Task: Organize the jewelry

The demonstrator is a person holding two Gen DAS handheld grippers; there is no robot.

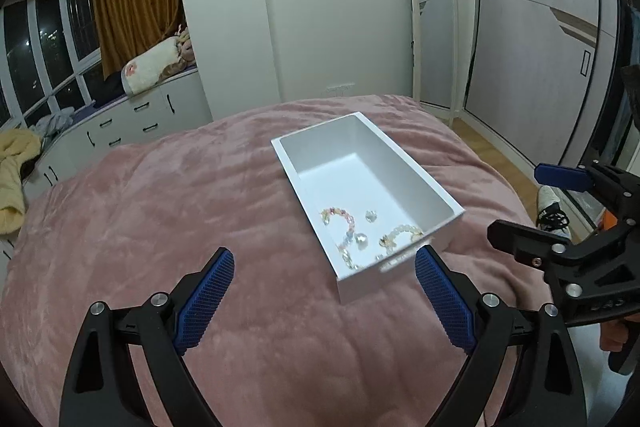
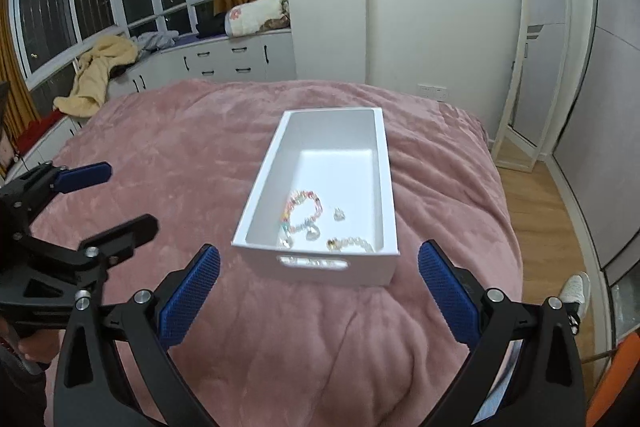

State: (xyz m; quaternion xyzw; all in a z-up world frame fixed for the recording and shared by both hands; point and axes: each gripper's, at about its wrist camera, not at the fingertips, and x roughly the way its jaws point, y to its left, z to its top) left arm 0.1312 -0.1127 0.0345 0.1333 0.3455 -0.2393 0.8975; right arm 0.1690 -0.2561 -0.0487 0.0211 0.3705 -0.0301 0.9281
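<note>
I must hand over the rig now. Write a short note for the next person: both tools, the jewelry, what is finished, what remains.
Left tool: open, empty, above the pink blanket, near the box's handle end.
Right tool: open, empty, facing the same end.
White box: on the blanket, jewelry gathered at the near end: multicolour bead bracelet, pale bead bracelet, small clear charm, pearl-like heart piece.
Done: all visible jewelry is in the box; none shows on the blanket.
Left: probably only tidying inside the box, or moving it away; check for pieces outside the views.
</note>
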